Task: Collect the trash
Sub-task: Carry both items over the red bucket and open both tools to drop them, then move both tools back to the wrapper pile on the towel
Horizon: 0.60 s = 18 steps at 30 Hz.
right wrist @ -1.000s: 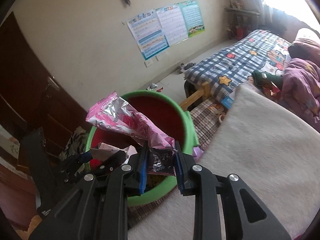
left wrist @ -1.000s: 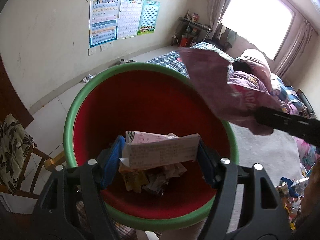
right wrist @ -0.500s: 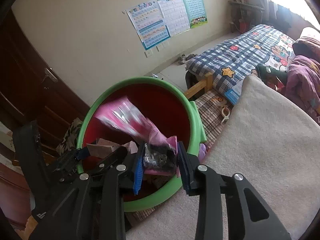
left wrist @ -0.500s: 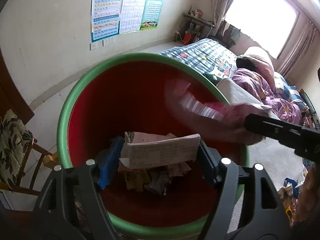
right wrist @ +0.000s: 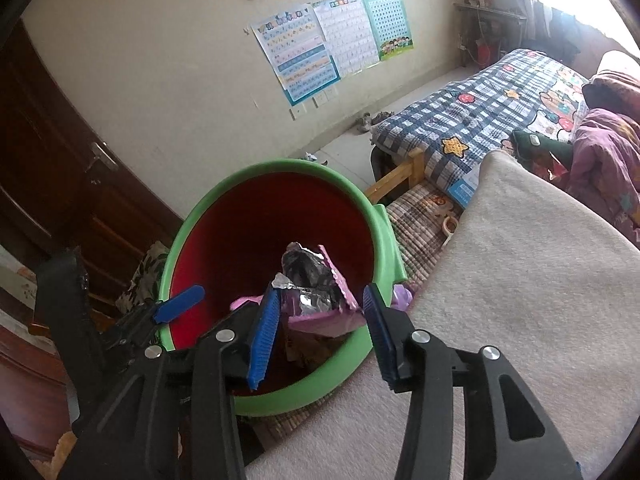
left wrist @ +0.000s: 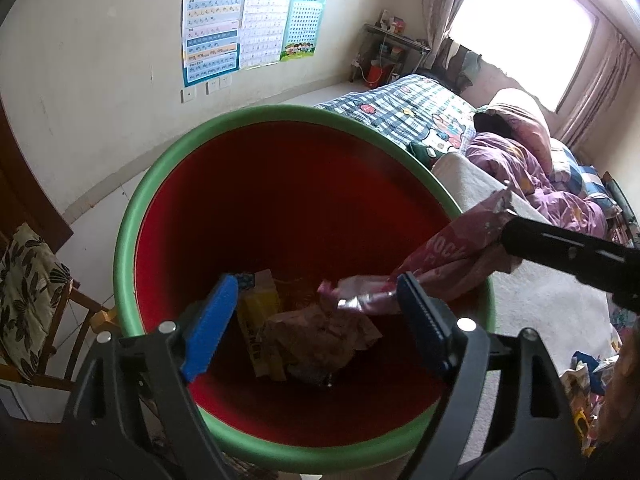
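Note:
A red bin with a green rim (left wrist: 132,216) fills the left wrist view and shows in the right wrist view (right wrist: 276,168). My left gripper (left wrist: 316,320) is open and empty over the bin. Below it lie a brown paper scrap (left wrist: 320,336) and a yellow wrapper (left wrist: 260,320). My right gripper (right wrist: 318,320) is open over the bin's near rim. The pink foil snack bag (right wrist: 316,292) lies loose between its fingers, tipping into the bin; it also shows in the left wrist view (left wrist: 444,256).
A beige blanket (right wrist: 520,280) covers the bed beside the bin. A checked quilt (right wrist: 500,108) and purple bedding (left wrist: 532,168) lie beyond. A wooden chair with a leaf-print cushion (left wrist: 28,288) stands left of the bin. More wrappers (left wrist: 580,380) lie at the right edge.
My left gripper opened and the paper it held dropped into the bin. My right gripper opened, letting go of the pink bag, which sinks into the bin.

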{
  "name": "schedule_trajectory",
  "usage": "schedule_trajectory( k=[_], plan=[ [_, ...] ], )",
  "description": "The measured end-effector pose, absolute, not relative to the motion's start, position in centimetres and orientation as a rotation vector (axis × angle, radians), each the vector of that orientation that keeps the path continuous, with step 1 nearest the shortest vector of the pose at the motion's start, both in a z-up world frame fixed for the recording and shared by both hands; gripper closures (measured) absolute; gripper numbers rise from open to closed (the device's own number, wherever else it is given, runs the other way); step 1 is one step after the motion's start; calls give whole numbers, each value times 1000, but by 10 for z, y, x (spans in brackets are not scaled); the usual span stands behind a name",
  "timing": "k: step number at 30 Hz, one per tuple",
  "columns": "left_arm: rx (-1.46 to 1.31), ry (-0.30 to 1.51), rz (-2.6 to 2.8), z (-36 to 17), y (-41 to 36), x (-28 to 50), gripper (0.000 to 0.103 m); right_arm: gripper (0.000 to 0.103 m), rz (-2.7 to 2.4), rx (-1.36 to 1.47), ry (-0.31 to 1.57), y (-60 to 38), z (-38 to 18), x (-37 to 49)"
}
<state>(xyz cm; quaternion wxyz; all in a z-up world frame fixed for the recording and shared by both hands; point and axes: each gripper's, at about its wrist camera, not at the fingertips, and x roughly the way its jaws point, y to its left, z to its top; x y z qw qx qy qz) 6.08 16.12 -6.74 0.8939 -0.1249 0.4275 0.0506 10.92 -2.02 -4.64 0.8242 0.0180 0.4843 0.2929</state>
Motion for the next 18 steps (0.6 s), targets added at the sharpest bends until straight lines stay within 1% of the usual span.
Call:
schedule_trajectory(
  k=[2,12,18],
  plan=[
    [-255,888,109,-67,159,61,23,52,620,42,1025,-24,-44,109],
    [-249,873,123,-61,158,53,22,52,604,48,1007,-49,-36,98],
    [-239,831,119,-44,148,38,22,52,583,52,974,-79,-24,84]
  ],
)
